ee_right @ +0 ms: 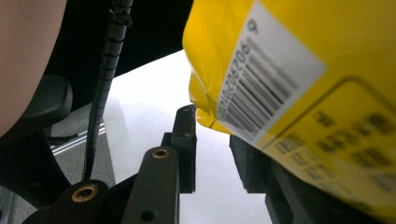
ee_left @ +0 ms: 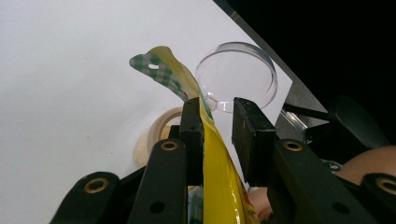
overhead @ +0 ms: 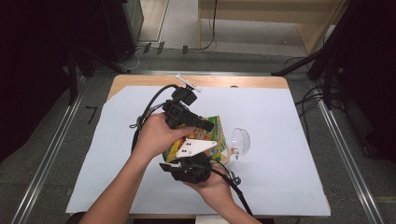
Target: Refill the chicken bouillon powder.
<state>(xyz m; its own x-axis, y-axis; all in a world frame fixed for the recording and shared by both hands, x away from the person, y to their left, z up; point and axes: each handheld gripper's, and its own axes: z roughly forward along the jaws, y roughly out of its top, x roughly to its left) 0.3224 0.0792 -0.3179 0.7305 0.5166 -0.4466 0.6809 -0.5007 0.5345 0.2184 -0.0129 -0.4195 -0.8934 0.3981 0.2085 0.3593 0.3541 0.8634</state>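
Held up over the middle of the worktop [overhead: 280, 186]: a yellow snack bag [overhead: 215, 133], caught between both hands, a bit nearer than centre. Left gripper [overhead: 205, 125] came in from the far-left side, pointing right. Seen along its own jaws in the left gripper view [ee_left: 218, 135], jaws stood part open with the bag's thin edge [ee_left: 219, 172] running up between them, lying against the left jaw with a clear gap to the right one. So not really clamped, more like resting there. Green checked top of the bag [ee_left: 161, 70] curled up past the jaw tips, with a small hang hole in it.

Right gripper [overhead: 175, 165] sat nearer, under the bag, with its grey three-cornered plate [overhead: 192, 148] on top. In the right gripper view [ee_right: 212, 140], jaws looked part open too, the bag's barcode side [ee_right: 289, 93] lying over the right jaw and hiding most of it. Couldn't tell if it had any real hold.

Just right of the bag: a clear plastic cup [overhead: 240, 141] lying on its side. Also spotted a roll of tape [ee_left: 156, 135] on the white sheet below the left gripper.
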